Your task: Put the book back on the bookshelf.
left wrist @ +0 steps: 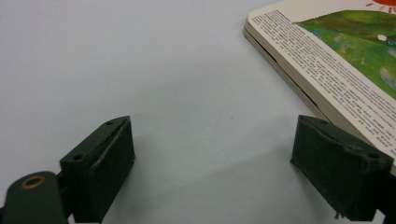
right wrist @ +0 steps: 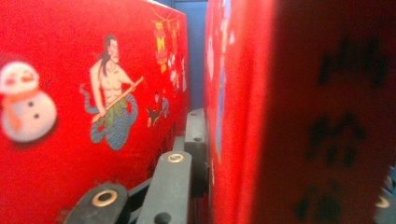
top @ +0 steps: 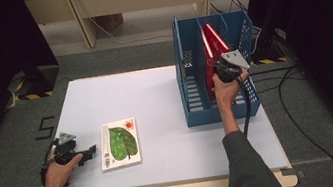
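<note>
Inside blue rack [top: 197,111], right claw [top: 219,72] grasping red book [top: 211,41], left claw [top: 88,152] released.

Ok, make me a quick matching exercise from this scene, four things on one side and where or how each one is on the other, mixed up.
Things:
1. red book
2. leaf book
3. left gripper
4. blue rack

Places or states:
A. flat on the table, cover up
B. on the table's right side
C. upright in a rack slot, clamped by the right gripper
D. jaws open, beside the leaf book

Pairs: 1-C, 2-A, 3-D, 4-B
</note>
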`<state>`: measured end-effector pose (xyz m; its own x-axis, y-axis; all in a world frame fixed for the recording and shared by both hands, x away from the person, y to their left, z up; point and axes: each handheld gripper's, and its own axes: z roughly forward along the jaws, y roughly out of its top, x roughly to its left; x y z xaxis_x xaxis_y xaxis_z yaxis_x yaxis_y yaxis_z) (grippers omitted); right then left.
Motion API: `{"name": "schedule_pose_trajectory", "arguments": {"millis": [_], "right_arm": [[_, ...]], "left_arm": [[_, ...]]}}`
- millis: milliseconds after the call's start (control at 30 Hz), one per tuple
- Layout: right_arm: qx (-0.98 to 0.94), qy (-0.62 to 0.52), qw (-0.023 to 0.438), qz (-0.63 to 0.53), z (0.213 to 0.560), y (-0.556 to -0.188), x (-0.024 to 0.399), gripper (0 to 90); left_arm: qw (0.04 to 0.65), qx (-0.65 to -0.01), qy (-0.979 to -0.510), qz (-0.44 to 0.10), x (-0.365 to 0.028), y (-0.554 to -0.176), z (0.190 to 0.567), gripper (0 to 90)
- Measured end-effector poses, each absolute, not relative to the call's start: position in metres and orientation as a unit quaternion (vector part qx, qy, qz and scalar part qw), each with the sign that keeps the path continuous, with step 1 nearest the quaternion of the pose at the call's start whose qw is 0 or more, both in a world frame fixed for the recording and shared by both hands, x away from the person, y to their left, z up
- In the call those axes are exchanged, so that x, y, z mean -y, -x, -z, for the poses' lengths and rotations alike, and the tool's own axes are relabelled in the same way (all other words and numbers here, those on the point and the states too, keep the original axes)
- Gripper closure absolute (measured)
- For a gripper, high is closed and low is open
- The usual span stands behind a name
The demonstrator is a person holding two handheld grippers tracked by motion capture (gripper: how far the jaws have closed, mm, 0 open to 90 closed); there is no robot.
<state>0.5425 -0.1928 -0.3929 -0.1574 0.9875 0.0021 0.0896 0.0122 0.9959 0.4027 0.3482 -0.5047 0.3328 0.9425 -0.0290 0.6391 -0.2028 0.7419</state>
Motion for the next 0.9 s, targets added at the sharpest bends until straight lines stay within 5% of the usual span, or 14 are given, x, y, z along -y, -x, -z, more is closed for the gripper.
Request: {"name": "schedule_pose_trajectory", "arguments": {"millis": [900], "right_arm": [[-0.592,-0.483,0.376,-0.525,0.376,-0.488,0.216,61.3]], "left_arm": [[0.339,-0.533,-0.742,-0.225,-0.348,-0.403,0.505,11.8]]}}
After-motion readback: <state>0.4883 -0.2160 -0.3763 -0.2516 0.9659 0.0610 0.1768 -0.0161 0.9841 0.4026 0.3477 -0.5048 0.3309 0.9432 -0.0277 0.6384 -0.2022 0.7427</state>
